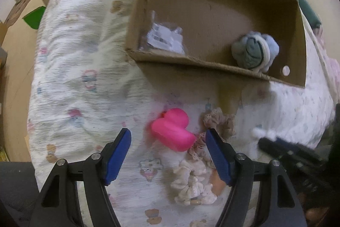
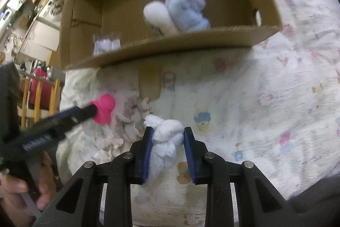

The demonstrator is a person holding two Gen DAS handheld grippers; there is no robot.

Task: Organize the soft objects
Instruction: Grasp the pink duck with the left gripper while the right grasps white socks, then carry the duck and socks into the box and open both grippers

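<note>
The right tool (image 2: 167, 142) pinched a white plush (image 2: 166, 137) between its blue pads, low on the bed (image 2: 265, 99); the left tool (image 1: 167, 139) stood spread, nothing between its pads, with the pink toy (image 1: 172, 129) just ahead of its tips and touching neither. Beyond both tools sat the box (image 1: 212, 63), already holding a blue plush (image 1: 255, 50) on its right side and a clear packet (image 1: 163, 37) on its left, so part of the sorting looked done. Left on the bed were the pink toy, a beige scrunchie (image 1: 221, 120) beside the left tool's right pad, a cream scrunchie (image 1: 193, 186) nearer its base, and the white plush, gripped but not yet boxed.
</note>
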